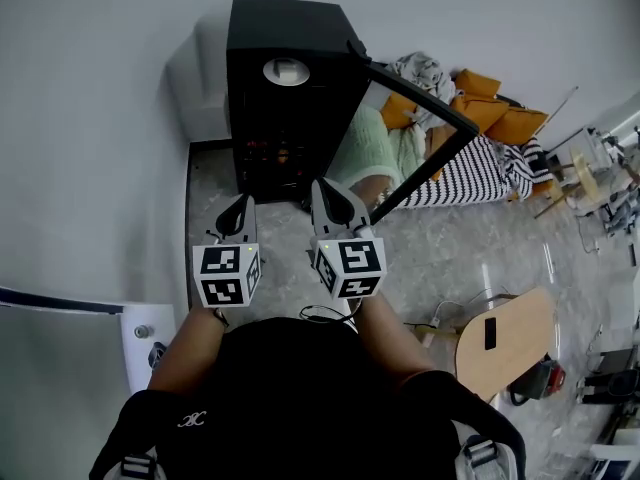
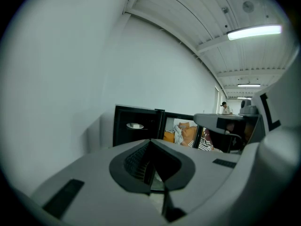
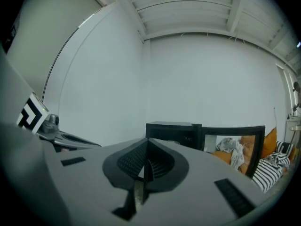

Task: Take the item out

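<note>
Cabinet (image 1: 288, 108) against wall, door (image 1: 420, 95) open rightward; bedding pile (image 1: 470, 168) behind door; left gripper (image 1: 239, 208), right gripper (image 1: 332, 196) before cabinet.

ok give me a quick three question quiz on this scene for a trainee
1. True or false: the door of the black cabinet stands open.
2. What do the left hand-held gripper and the right hand-held gripper hold? A: a bottle. B: nothing, both have their jaws together. C: a cloth.
3. Fill in: in the head view, the striped cushion lies on the floor to the ___ of the cabinet.

Key: 1 true; 2 B; 3 right.
</note>
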{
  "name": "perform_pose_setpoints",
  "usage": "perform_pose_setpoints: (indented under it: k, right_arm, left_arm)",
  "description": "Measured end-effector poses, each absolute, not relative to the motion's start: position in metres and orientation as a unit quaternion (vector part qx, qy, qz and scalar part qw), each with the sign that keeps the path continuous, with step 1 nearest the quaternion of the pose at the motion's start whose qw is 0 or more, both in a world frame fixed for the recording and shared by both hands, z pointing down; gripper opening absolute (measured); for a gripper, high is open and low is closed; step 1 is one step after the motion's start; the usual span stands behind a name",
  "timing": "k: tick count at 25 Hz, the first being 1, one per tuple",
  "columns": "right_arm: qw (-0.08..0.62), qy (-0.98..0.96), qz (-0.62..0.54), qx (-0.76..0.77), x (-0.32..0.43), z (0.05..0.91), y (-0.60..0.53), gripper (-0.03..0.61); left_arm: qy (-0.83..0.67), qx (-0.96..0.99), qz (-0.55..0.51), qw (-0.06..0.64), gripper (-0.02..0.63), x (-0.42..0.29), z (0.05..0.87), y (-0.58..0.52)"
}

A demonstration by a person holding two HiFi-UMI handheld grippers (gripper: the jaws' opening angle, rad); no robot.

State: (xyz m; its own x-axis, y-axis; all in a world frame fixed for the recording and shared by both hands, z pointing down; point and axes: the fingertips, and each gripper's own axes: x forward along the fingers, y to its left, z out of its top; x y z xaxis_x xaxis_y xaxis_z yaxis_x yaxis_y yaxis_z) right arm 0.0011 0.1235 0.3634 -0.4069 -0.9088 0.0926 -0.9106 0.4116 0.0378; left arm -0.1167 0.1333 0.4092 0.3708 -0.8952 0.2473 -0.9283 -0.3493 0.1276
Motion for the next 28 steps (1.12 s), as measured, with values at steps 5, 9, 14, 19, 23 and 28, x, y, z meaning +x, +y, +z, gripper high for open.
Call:
perform_pose_setpoints:
  k: [5, 9, 14, 19, 23, 28]
  right_arm:
    - [0.048, -0.831, 0.011, 0.554, -0.007, 0.366, 0.126, 0.008]
    - [0.053, -0.826, 0.013, 0.560, -0.009, 0.368, 0.127, 0.008]
    - [0.058, -0.825, 0.010, 0.562, -0.008, 0.374, 0.116, 0.008]
    - [0.058, -0.829, 0.006, 0.555, -0.008, 0.382, 0.093, 0.008]
    - [0.059, -0.830, 0.007, 0.555, -0.003, 0.384, 0.059, 0.008]
    - [0.065, -0.830, 0.010, 0.554, 0.006, 0.388, 0.009, 0.008]
  left_arm:
    - [-0.540, 0.831, 0.074, 0.113, 0.000, -0.118, 0.416, 0.137]
    - [-0.539, 0.831, 0.074, 0.116, 0.000, -0.125, 0.417, 0.137]
    - [-0.542, 0.828, 0.079, 0.122, 0.000, -0.130, 0.424, 0.130]
    - [-0.551, 0.823, 0.085, 0.114, 0.000, -0.130, 0.428, 0.110]
    - [-0.557, 0.818, 0.086, 0.113, 0.000, -0.130, 0.427, 0.079]
    - [-0.563, 0.812, 0.085, 0.128, 0.000, -0.127, 0.433, 0.031]
